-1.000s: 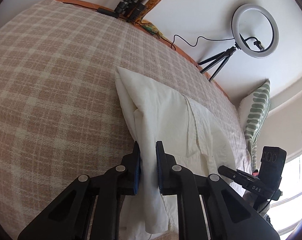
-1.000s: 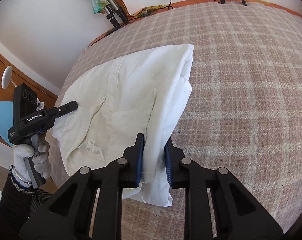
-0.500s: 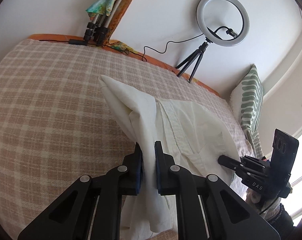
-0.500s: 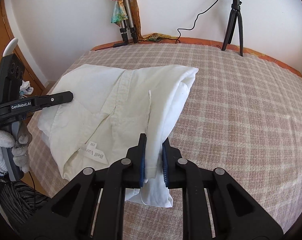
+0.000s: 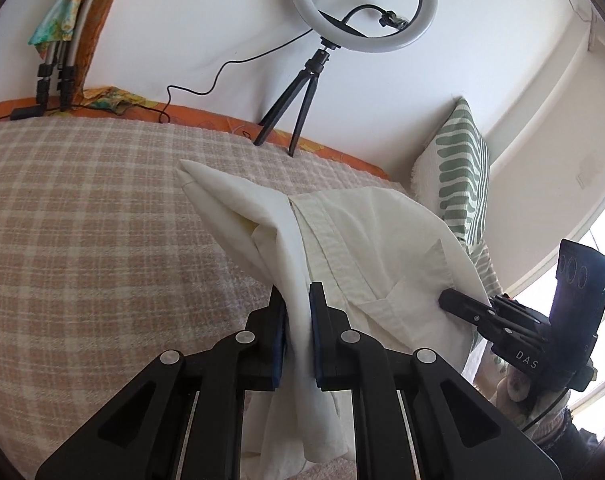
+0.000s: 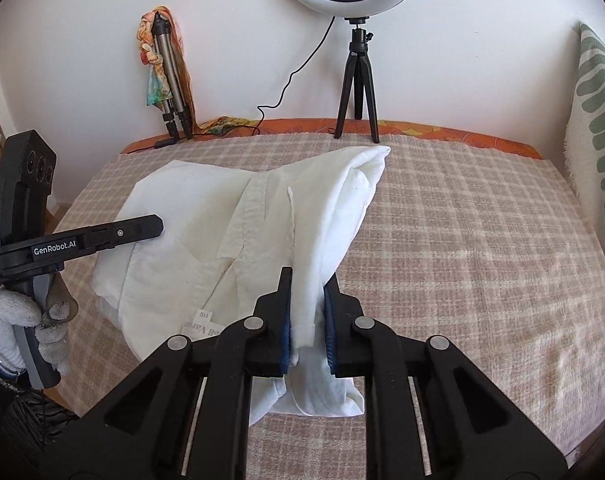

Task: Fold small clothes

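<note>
— Both clamped: left gripper (image 5: 298, 332) and right gripper (image 6: 308, 316) pinching near corners of the white cotton shirt (image 6: 230, 236), lifted off the checked blanket (image 6: 462, 240).
— Risk: thin cloth slipping from either pinch, fold landing crooked.

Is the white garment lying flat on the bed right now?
No, both tongs grip the white garment, lifting its near edge off the checked bedcover.

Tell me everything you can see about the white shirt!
The white shirt looks like soft, creased cotton, partly folded, with a button strip, a pocket and a neck label. It drapes over the checked bedspread, its near edge lifted. The left claw and right claw each pinch a bunch of it.
</note>
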`<state>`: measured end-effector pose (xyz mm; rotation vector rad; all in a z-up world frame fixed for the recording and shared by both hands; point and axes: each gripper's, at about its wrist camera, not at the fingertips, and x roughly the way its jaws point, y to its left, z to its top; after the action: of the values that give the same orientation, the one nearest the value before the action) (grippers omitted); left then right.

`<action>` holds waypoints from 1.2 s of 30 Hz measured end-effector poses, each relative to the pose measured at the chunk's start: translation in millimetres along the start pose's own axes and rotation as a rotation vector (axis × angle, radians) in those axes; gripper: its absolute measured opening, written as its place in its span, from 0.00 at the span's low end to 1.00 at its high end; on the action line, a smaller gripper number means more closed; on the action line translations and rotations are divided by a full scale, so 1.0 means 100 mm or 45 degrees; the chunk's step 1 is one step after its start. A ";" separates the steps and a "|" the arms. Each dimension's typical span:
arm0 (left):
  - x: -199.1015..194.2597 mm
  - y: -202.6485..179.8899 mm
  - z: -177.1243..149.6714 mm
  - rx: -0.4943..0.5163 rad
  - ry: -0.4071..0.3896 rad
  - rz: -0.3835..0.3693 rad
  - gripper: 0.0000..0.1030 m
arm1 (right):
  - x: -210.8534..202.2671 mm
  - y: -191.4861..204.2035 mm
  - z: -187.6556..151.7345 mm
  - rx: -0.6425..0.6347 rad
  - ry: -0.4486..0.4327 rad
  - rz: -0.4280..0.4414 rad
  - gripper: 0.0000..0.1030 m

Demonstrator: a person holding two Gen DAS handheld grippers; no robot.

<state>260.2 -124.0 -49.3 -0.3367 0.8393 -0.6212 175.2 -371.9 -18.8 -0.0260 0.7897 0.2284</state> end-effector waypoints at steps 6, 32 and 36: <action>0.37 -0.46 0.11 0.110 0.027 -0.003 0.09 | -0.11 -0.47 0.13 0.027 -0.027 -0.092 0.14; 2.06 -1.13 0.81 0.319 0.059 0.035 0.09 | 0.65 -2.03 0.80 0.072 -0.063 -0.389 0.13; 2.23 -1.11 0.82 0.315 0.087 0.076 0.10 | 0.82 -2.16 0.81 0.087 -0.033 -0.465 0.14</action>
<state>395.2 -347.5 -71.8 -0.0659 0.8244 -0.6754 333.3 -558.0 -33.0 -0.1012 0.7525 -0.1437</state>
